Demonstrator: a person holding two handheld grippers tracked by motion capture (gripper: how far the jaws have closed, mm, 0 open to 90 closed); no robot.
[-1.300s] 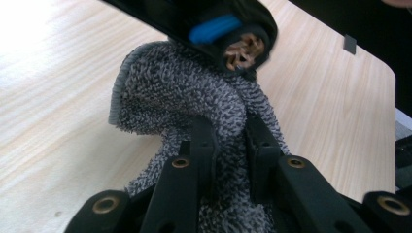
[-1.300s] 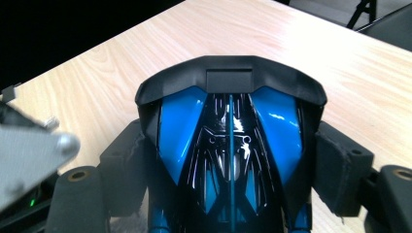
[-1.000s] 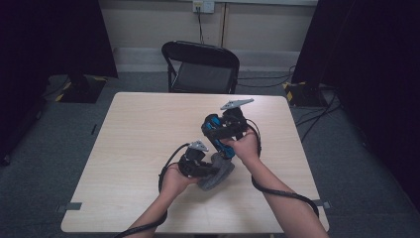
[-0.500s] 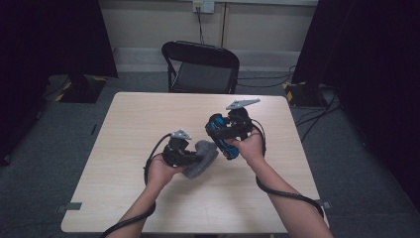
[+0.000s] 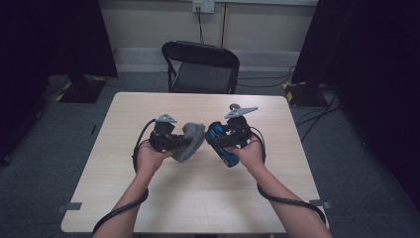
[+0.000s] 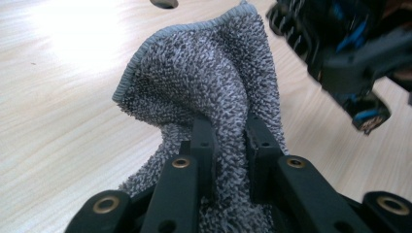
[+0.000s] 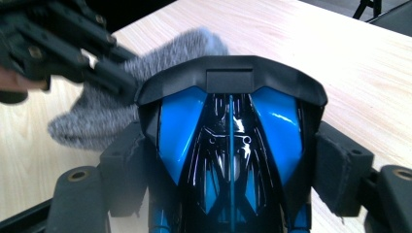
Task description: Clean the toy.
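My left gripper (image 5: 179, 144) is shut on a grey terry cloth (image 5: 191, 141), which hangs bunched above the table just left of the toy car. In the left gripper view the cloth (image 6: 214, 82) is pinched between the two black jaws of the left gripper (image 6: 231, 141). My right gripper (image 5: 224, 143) is shut on a blue and black toy car (image 5: 216, 132), held off the table. The car (image 7: 231, 121) sits between the right gripper's padded fingers (image 7: 340, 170), with the cloth (image 7: 97, 116) and left gripper (image 7: 73, 43) beyond it at upper left.
A light wooden table (image 5: 148, 198) lies under both hands. A black folding chair (image 5: 200, 69) stands behind its far edge. Dark curtains flank the room, and cables run over the floor at the right.
The left hand has carried the cloth left and upward, from under the car to beside it. The right hand with the car has barely moved.
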